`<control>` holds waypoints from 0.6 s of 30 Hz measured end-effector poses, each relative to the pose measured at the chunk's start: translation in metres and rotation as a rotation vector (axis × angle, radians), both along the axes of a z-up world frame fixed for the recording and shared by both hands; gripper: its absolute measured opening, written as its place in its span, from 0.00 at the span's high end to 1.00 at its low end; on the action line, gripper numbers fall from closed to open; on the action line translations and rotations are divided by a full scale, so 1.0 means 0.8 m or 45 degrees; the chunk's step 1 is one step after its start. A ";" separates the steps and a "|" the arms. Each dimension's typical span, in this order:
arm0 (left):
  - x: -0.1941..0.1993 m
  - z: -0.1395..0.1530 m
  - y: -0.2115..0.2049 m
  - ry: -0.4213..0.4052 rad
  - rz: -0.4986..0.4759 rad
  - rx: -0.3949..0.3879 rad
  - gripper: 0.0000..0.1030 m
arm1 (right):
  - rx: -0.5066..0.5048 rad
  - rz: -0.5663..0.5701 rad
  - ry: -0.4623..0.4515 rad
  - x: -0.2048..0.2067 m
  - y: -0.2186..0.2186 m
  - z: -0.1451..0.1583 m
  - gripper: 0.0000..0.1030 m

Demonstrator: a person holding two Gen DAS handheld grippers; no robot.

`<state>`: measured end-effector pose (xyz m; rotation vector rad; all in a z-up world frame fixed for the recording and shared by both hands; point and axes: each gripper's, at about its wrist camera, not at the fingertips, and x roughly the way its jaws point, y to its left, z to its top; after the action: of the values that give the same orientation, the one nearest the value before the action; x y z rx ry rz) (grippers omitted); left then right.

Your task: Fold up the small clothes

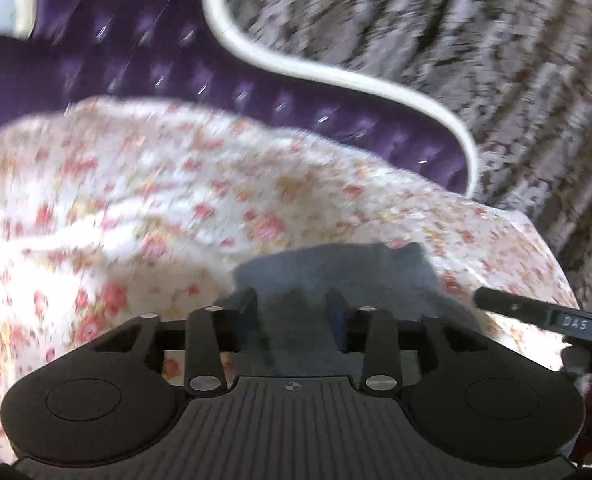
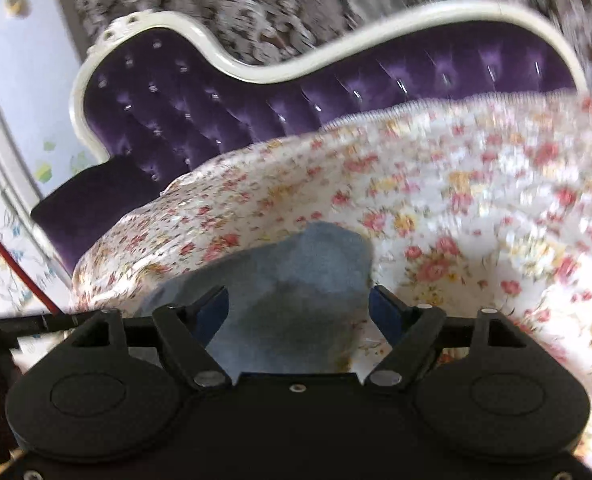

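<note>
The left hand-held gripper (image 1: 291, 300) and right hand-held gripper (image 2: 298, 300) are each seen spread apart astride a grey-blue garment (image 2: 296, 272) on the floral bedspread (image 2: 456, 200); judged soft, light, best pinched at edges.

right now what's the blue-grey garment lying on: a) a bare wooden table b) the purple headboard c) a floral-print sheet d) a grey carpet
c: in both wrist views the blue-grey garment lies on the white floral-print sheet, with the purple tufted headboard standing behind it, apart from the cloth.
</note>
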<state>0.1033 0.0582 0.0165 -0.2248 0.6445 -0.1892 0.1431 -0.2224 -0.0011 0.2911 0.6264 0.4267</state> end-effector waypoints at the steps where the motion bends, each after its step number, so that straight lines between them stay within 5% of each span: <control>1: -0.006 0.002 -0.006 -0.009 -0.014 0.016 0.63 | -0.030 0.009 -0.022 -0.006 0.007 0.005 0.16; 10: -0.035 -0.041 -0.020 0.123 -0.025 0.123 0.59 | -0.297 0.061 0.014 -0.060 0.050 -0.018 0.13; 18: -0.070 -0.039 -0.014 0.116 0.035 0.144 0.34 | -0.261 -0.011 0.082 -0.105 0.036 -0.027 0.04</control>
<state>0.0476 0.0466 -0.0147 -0.1338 0.7401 -0.1160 0.0595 -0.1939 -0.0226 0.1126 0.7256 0.3425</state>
